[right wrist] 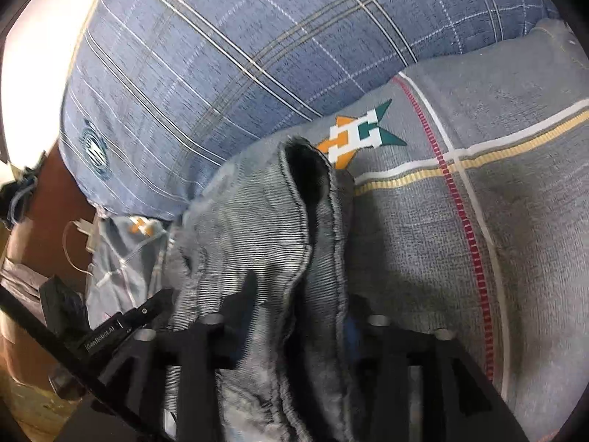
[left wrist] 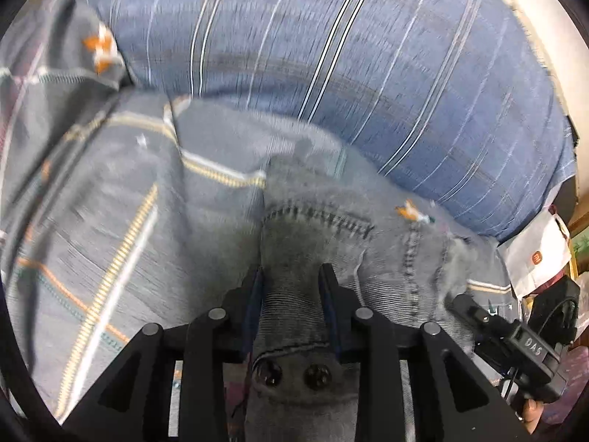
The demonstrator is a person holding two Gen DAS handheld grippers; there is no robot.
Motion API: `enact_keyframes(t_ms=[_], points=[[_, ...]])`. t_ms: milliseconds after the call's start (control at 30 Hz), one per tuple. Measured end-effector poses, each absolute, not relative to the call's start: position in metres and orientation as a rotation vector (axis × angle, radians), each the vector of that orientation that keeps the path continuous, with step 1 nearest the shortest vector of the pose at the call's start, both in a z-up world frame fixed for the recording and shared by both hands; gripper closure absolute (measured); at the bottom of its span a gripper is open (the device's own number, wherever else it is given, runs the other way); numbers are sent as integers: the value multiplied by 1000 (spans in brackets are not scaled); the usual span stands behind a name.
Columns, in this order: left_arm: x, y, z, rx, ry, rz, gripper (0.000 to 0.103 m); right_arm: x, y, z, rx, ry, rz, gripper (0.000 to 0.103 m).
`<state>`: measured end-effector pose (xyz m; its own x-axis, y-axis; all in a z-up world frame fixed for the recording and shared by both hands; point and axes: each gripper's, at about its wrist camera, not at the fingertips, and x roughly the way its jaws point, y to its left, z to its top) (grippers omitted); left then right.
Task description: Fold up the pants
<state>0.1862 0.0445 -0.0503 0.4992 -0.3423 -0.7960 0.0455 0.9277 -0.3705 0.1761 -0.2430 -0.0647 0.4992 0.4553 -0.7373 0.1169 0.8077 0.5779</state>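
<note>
Grey denim pants: your left gripper pinches the waistband; right gripper, cannot tell; lift evenly.

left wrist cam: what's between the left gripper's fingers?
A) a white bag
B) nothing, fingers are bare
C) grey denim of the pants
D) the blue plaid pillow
C: a band of the grey pants runs between the fingers of the left gripper, with two metal buttons just below; the blue plaid pillow lies well beyond it.
</note>
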Motion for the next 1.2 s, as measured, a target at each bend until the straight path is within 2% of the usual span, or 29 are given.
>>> enact_keyframes(t_ms=[67,167,300,400,433,533,600,633,667,767,1033,1133,1200], points=[[178,49,-38,-306,980,-235,69,170,-245,-58,625,1022,216,37],[159,55,-18,-258,882,-190,56,155,-245,-45,583,991,201,37],[123,61,-10,-216,807,-143,52,131,-239,-22,517,931,195,37],[98,67,-12,-179,800,-127,37,104,-234,-8,501,871,211,28],[91,71,-16,-195,816,-138,36,96,-233,-7,497,866,212,23],[81,74,-27,-211,864,-164,36,78,-229,-15,487,892,218,23],[81,68,-32,-197,887,-187,36,76,-228,-25,513,928,245,30],[83,64,-35,-193,905,-204,36,76,-229,-28,534,931,251,46],[82,62,-37,-191,914,-216,36,77,-231,-28,540,927,252,55],[77,52,-43,-144,906,-215,36,76,-232,-24,564,912,296,56],[82,45,-57,-131,940,-211,38,89,-231,-57,588,1043,264,56],[84,38,-63,-108,960,-213,42,97,-227,-68,575,1070,229,56],[83,34,-65,-90,956,-209,43,101,-224,-72,558,1085,224,79]])
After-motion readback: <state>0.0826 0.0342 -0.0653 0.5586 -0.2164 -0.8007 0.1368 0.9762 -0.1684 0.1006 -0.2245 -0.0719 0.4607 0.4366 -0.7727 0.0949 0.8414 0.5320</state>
